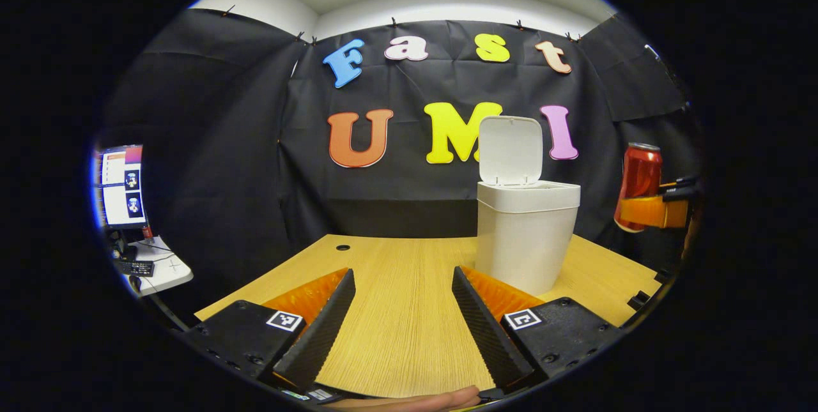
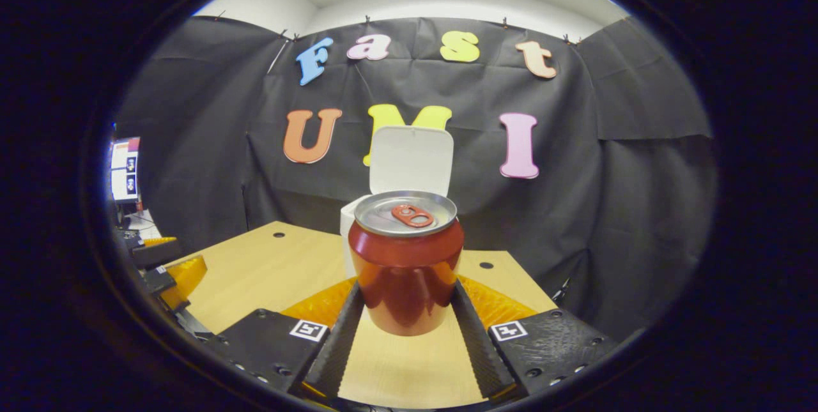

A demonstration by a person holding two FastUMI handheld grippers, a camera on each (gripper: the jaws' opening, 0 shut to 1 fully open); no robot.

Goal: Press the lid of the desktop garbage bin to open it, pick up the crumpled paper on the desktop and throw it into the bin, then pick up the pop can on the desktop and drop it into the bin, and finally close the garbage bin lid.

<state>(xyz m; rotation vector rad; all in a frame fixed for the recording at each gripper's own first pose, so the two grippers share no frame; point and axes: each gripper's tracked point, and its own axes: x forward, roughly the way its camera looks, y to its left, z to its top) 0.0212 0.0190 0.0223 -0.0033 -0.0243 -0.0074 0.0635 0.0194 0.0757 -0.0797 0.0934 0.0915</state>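
One red pop can (image 2: 406, 265), seemingly undented.

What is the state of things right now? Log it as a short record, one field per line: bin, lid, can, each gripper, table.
bin: white garbage bin standing upright on the wooden table
lid: lid raised, bin open
can: red pop can upright, lifted above the table, beside the bin
right gripper: right gripper shut on the can, one finger on each side
left gripper: left gripper open, holding nothing, low over the table facing the bin
crumpled paper: none on the visible tabletop
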